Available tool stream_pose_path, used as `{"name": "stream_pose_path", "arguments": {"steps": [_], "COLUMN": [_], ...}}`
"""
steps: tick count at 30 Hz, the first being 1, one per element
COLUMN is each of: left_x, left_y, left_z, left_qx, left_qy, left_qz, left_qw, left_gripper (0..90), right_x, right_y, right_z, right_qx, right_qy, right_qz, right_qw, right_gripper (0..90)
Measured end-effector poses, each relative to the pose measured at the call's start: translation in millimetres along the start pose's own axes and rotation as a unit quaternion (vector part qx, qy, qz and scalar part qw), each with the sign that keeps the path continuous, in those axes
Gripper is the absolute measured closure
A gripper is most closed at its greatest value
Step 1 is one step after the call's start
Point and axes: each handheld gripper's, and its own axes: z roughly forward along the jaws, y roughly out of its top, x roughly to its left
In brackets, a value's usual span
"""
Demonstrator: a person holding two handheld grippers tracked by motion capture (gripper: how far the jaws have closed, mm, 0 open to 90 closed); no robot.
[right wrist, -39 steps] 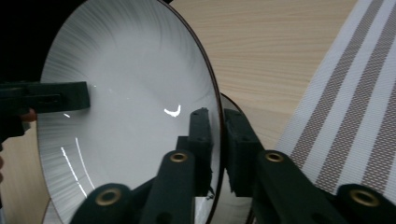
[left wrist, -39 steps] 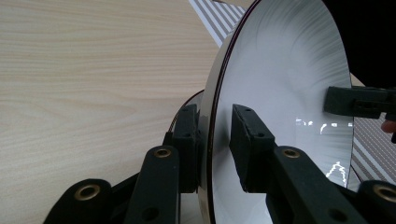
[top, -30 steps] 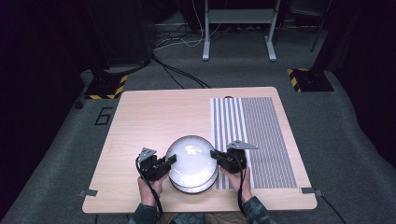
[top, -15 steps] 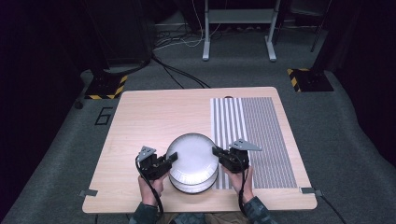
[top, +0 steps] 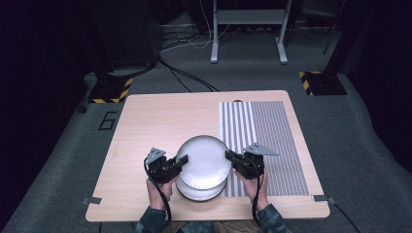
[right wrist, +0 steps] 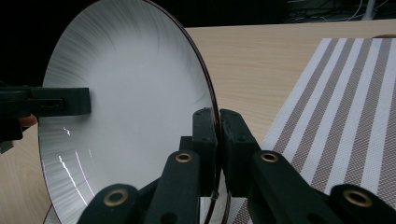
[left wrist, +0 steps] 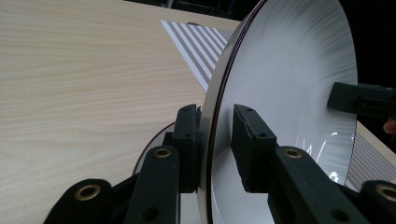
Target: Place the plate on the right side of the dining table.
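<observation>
Light wood-grain surface [top: 160, 126], rectangular with rounded corners, standing on grey carpet floor [top: 58, 160]. A striped placemat [top: 272, 141], white and brown-grey lines running front to back, lies flat on the surface's right half, its far edge close to the back edge and its near edge short of the front edge. A stack of white plates [top: 201, 191] sits on the surface near the front edge at the middle, its right side just overlapping the placemat's left border; the left half of the wood is bare.
</observation>
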Motion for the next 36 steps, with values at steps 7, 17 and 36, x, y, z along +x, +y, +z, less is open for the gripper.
{"name": "stream_pose_path", "arguments": {"steps": [7,17,36], "left_x": [-5.6,-9.8,-20.5], "left_y": [5.3,9.8,19.5], "left_z": [5.3,16.9,35.2], "left_qx": [0.0,0.004,0.009], "left_qy": [-0.008,-0.027,-0.039], "left_qz": [0.005,0.004,0.017], "left_qw": [1.0,0.9996,0.9991], "left_gripper": [71.5,71.1,70.3], "right_x": [-4.7,-11.5,-24.9], "right_y": [4.7,8.5,10.1], "right_z": [-7.5,-16.8,-27.9], "right_qx": [-0.007,-0.012,-0.024], "right_qy": [-0.007,-0.017,-0.032], "right_qz": [0.002,0.002,0.011], "right_qw": [1.0,0.9998,0.9991], "right_gripper": [85.1,85.2,85.4]}}
